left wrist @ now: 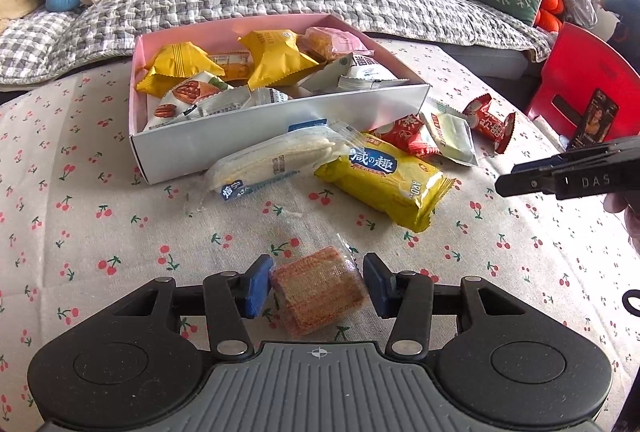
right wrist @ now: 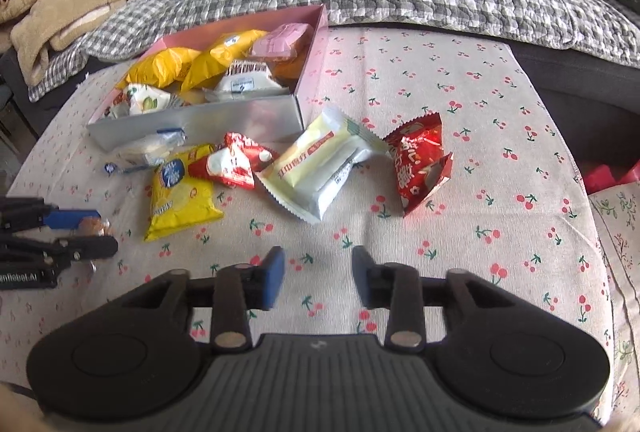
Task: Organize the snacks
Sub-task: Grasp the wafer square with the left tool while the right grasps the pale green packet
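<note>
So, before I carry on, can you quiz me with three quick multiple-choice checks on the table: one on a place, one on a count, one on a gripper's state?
1. Where does the yellow cracker pack lie relative to the box?
A. inside it
B. in front of it, on the tablecloth
C. balanced on its rim

2. How many red packets lie outside the box?
A. one
B. two
C. four

3. The right gripper is:
A. open, with nothing between its jaws
B. shut on a snack
C. shut and empty

Answers:
1. B, since the pack rests on the cherry-print cloth near the box's front wall.
2. B, since both views show two red packets on the cloth.
3. A, since only bare cloth shows in the gap between its fingers.
</note>
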`<state>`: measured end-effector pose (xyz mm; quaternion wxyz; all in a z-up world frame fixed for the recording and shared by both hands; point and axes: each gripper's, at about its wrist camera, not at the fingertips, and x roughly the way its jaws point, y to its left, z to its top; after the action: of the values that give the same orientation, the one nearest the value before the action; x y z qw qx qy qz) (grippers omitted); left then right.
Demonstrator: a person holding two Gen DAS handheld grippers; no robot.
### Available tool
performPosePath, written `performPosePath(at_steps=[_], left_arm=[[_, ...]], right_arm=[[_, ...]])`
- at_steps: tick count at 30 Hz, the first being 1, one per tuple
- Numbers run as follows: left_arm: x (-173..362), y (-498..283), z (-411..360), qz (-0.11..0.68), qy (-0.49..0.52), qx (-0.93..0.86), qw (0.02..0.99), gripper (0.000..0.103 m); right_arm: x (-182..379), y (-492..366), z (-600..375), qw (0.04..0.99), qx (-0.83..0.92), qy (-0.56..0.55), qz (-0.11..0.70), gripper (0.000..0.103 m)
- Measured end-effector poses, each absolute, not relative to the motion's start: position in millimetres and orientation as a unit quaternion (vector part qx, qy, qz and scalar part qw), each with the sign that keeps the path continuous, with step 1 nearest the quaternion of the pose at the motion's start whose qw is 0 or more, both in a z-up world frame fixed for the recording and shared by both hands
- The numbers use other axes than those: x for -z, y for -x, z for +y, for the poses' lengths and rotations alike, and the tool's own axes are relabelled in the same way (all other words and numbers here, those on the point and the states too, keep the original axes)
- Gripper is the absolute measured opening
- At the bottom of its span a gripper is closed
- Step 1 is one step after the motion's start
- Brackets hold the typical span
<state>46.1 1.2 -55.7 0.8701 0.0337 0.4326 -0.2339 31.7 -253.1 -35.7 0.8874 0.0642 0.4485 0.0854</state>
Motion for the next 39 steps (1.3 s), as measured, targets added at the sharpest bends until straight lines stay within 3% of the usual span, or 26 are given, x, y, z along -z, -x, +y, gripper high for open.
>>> performPosePath(at_steps=[2,6,16,18,24,35,39], left_arm=[[55.3,-46.2,-0.1,0.431,-0.034,0.235,0.871,0.047],[56.0,-47.0,1.0,0.431,-0.032,0.233,0.871,0.047],[58.5,-49.2,0.9,0.427,-0.033,0.231,0.874,0.047],[58.5,-48.5,0.3,0.425,-0.038,0.233,0.874,0.047],[58.7,-48.7,2.6,0.425,-0.042,0.233,0.873,0.049],[62.0,-45.3,1.0,0.426,-0.057,0.221,0.876,0.051],[60.8,-43.1,0.5,0.427,-0.059,0.219,0.876,0.046]], right_arm=[[33.0,-41.8,-253.6,0.887,-0.080,-0.091,0.446,0.045],[34.3,-63.0,-253.2,0.885,-0.054,-0.132,0.443,0.060],[56.4,-89.8,-236.6,0.895,0.002,-0.130,0.427,0.058],[56.7,-88.4,-227.6,0.901,0.005,-0.090,0.425,0.049],[53.9,-77.8,-237.3,0.897,-0.014,-0.084,0.434,0.044],[50.5,-33.2,-242.1,0.888,-0.056,-0.033,0.455,0.044],[51.0,-24.9,-232.6,0.885,-0.072,0.009,0.461,0.048]])
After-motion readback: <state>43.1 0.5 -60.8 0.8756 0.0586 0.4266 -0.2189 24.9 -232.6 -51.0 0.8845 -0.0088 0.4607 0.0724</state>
